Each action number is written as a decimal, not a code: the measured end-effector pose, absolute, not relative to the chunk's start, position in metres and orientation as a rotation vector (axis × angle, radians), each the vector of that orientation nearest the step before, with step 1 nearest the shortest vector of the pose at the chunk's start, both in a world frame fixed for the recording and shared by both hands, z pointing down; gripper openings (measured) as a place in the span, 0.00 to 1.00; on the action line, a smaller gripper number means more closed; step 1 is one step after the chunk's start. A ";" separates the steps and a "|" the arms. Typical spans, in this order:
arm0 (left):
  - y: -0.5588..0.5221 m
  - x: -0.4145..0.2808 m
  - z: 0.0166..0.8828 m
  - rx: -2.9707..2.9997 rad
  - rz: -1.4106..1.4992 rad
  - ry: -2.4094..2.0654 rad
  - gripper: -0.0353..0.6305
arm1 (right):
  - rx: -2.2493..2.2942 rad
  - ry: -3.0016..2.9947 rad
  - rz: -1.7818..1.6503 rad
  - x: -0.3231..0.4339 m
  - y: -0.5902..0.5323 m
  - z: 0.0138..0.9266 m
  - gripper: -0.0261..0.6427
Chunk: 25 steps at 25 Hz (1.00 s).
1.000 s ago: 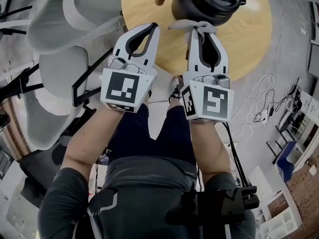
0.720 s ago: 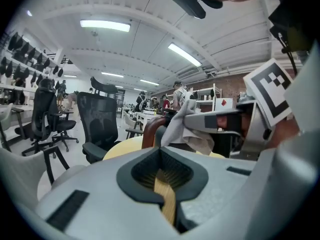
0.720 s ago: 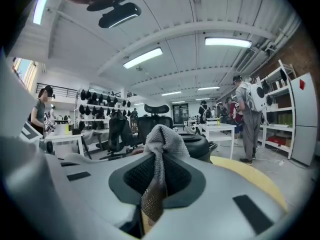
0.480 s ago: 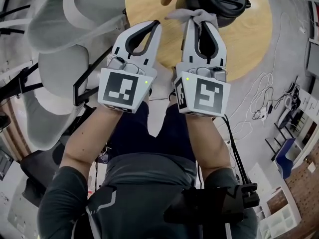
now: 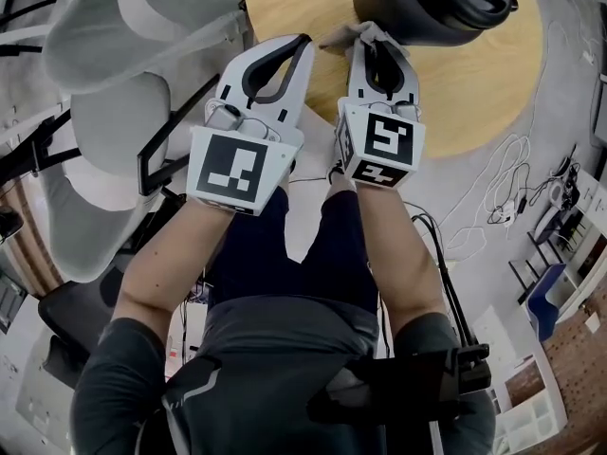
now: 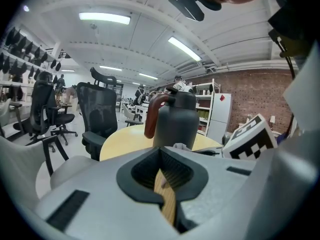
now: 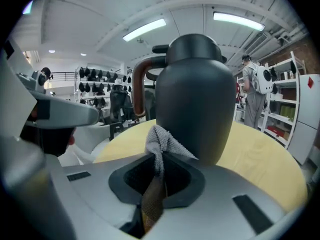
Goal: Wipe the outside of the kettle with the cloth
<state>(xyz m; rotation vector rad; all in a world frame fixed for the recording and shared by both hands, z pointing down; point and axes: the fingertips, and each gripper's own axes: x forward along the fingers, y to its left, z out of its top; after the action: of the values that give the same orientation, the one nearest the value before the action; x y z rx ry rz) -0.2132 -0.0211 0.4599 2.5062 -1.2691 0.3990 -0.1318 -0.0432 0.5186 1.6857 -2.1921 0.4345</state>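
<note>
A dark grey kettle (image 5: 432, 3) with a brown handle stands on the round wooden table (image 5: 474, 93); it fills the right gripper view (image 7: 197, 104). My right gripper (image 5: 377, 38) is shut on a small grey cloth (image 5: 353, 34), whose bunched end (image 7: 161, 141) rests against the kettle's lower side. My left gripper (image 5: 302, 42) hovers beside it at the table's near edge, jaws shut with nothing in them. From the left gripper view the kettle (image 6: 175, 121) stands a short way ahead, with a bit of cloth (image 6: 181, 146) at its base.
White chair shells (image 5: 114, 112) crowd the left side near the table. Loose cables (image 5: 503, 188) and a shelf unit lie on the floor to the right. Office chairs (image 6: 97, 114) and a person (image 7: 255, 96) stand far behind the table.
My right gripper has pushed forward with the cloth until it reaches the kettle's side. The left gripper has barely moved.
</note>
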 end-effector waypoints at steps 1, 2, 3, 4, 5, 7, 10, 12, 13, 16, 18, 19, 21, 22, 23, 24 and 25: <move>-0.021 -0.214 0.460 2.510 0.399 -1.272 0.07 | 1.686 -2.175 0.456 -0.130 -0.044 0.524 0.12; -0.021 -0.216 0.460 2.514 0.401 -1.276 0.07 | 1.686 -2.163 0.478 -0.130 -0.044 0.527 0.12; -0.020 -0.217 0.458 2.520 0.406 -1.278 0.06 | 1.683 -2.155 0.500 -0.130 -0.043 0.529 0.12; -0.019 -0.219 0.456 2.527 0.416 -1.278 0.07 | 1.676 -2.149 0.515 -0.130 -0.041 0.531 0.12; -0.018 -0.221 0.451 2.540 0.430 -1.280 0.07 | 1.665 -2.143 0.515 -0.131 -0.040 0.531 0.12; -0.017 -0.224 0.436 2.593 0.461 -1.297 0.07 | 1.634 -2.141 0.493 -0.133 -0.038 0.528 0.12; -0.011 -0.228 0.411 2.624 0.464 -1.300 0.07 | 1.576 -2.173 0.461 -0.131 -0.033 0.510 0.12; -0.007 -0.229 0.396 2.604 0.440 -1.282 0.06 | 1.549 -2.199 0.448 -0.126 -0.027 0.493 0.12; -0.005 -0.230 0.388 2.599 0.436 -1.279 0.06 | 1.531 -2.220 0.441 -0.125 -0.024 0.483 0.12; 0.001 -0.226 0.366 2.614 0.454 -1.271 0.06 | 1.477 -2.281 0.409 -0.123 -0.016 0.444 0.12; 0.002 -0.218 0.353 2.645 0.467 -1.257 0.06 | 1.480 -2.300 0.386 -0.117 -0.016 0.416 0.12; 0.002 -0.215 0.346 2.658 0.468 -1.252 0.06 | 1.488 -2.311 0.374 -0.115 -0.016 0.401 0.12; 0.006 -0.208 0.331 2.674 0.456 -1.233 0.06 | 1.499 -2.337 0.343 -0.112 -0.016 0.368 0.12; 0.008 -0.205 0.322 2.677 0.443 -1.218 0.06 | 1.504 -2.355 0.325 -0.111 -0.015 0.350 0.12; 0.010 -0.203 0.312 2.683 0.425 -1.204 0.06 | 1.510 -2.376 0.307 -0.111 -0.013 0.332 0.12; 0.012 -0.201 0.301 2.692 0.404 -1.192 0.06 | 1.514 -2.397 0.291 -0.112 -0.010 0.315 0.12; 0.014 -0.200 0.289 2.704 0.382 -1.183 0.06 | 1.515 -2.417 0.278 -0.113 -0.006 0.299 0.12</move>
<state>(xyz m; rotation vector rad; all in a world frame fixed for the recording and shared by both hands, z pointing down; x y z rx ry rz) -0.2002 0.0141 0.2894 2.7042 -1.1831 0.3820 -0.1132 -0.0065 0.2994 1.5148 -2.4171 0.2776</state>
